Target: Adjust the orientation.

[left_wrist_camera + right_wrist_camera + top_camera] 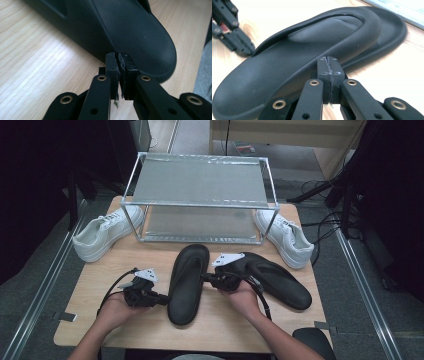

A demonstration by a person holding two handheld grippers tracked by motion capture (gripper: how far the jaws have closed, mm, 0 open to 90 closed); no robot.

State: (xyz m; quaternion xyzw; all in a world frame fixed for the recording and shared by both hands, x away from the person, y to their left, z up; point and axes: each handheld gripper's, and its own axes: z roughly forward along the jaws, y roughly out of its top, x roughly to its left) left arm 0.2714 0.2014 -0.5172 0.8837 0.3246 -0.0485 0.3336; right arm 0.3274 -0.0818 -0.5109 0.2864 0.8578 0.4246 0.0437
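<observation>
Thing: black slipper (187,277), the one in the middle
Look: long, smooth, all black, with a thick strap across the front
Pose: lying flat, sole down, toe pointing away from the person
Place: resting on the desk (100,275), in front of the metal shelf (200,185)

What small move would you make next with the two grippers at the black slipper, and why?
Probably open both sets of jaws, then close them on the rim. The left gripper and right gripper sit at opposite edges of the near black slipper, which lies flat on the table. Both look shut, tips against the rim with nothing between the pads, so neither can lift it.
</observation>
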